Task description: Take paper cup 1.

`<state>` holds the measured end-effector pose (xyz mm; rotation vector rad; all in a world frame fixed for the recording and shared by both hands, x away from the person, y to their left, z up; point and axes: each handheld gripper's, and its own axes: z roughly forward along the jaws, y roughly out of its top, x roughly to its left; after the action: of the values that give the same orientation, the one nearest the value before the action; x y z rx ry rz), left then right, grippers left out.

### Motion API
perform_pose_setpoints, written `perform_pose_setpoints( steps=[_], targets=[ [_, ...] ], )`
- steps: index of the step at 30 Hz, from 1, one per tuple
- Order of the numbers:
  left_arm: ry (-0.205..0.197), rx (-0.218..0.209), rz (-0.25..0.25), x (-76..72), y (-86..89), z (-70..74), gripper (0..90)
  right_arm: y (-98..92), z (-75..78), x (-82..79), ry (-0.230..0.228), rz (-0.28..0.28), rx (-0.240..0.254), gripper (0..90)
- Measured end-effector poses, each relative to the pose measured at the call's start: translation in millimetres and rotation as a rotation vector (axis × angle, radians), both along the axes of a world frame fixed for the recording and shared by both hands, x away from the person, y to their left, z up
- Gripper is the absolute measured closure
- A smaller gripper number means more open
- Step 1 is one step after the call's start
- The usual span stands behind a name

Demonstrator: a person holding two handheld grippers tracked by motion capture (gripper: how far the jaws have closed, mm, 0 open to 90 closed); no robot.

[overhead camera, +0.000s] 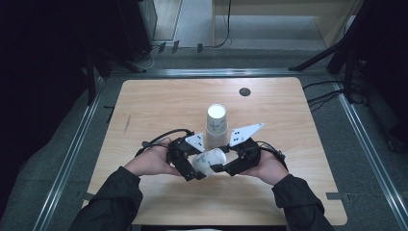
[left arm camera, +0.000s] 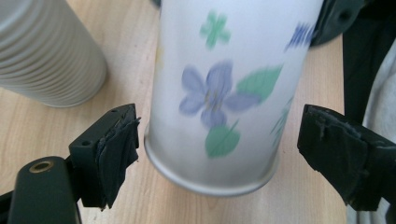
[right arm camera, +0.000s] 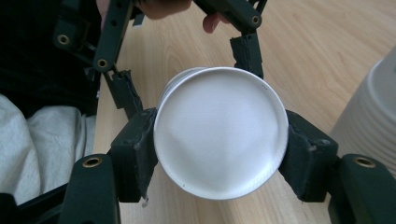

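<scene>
The white paper cup with blue flowers (overhead camera: 210,161) lies on its side, lifted above the near middle of the light wooden surface (overhead camera: 154,103). The right tool (right arm camera: 219,150) squeezes its closed bottom end tight. The left tool (left arm camera: 233,154) is spread wide around its rim, not touching. A tall stack of white paper cups (overhead camera: 216,126) stands just behind. I think this is a hand-over: next, the left tool must close on the cup

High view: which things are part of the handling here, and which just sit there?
In use:
- flowered paper cup, clamped by the right tool
- left tool, open around it
- stack of upturned cups just behind

Just lying about:
- dark round disc near the table's far edge
</scene>
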<state>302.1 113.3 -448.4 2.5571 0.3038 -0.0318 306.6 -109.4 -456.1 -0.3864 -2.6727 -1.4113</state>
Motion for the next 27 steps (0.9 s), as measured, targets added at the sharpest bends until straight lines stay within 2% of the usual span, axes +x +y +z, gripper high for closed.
perform_pose_setpoints(
  steps=[2,5,8,11,13,21,24,27],
  targets=[
    [-0.011,-0.019,0.019,0.3,2.8,-0.6,12.7,-3.3,2.2,0.7,-0.002,-0.003,0.016,34.6],
    [0.009,-0.055,0.031,1.3,7.2,-1.2,12.8,-9.0,6.7,0.5,-0.003,-0.011,0.035,34.6],
    [0.007,-0.089,0.044,0.7,10.9,-1.8,12.7,-13.1,9.8,-0.2,-0.003,-0.011,0.055,34.6],
    [-0.015,-0.137,0.023,-2.1,13.0,-0.6,12.8,-15.1,12.6,-0.7,0.001,-0.012,0.071,34.6],
    [-0.008,-0.176,0.015,-3.3,13.0,0.3,13.0,-14.9,14.2,-0.7,0.0,-0.015,0.082,34.6],
    [-0.027,-0.281,0.005,-7.0,9.6,2.5,14.2,-10.6,15.7,-1.4,0.016,0.008,0.117,34.6],
    [-0.014,-0.302,0.008,-5.9,10.9,1.2,14.9,-10.8,16.6,-1.6,0.023,0.01,0.13,34.6],
    [-0.021,-0.304,0.009,-5.7,11.7,0.5,15.2,-12.3,17.8,-0.6,0.027,0.007,0.154,34.6]
  ],
)
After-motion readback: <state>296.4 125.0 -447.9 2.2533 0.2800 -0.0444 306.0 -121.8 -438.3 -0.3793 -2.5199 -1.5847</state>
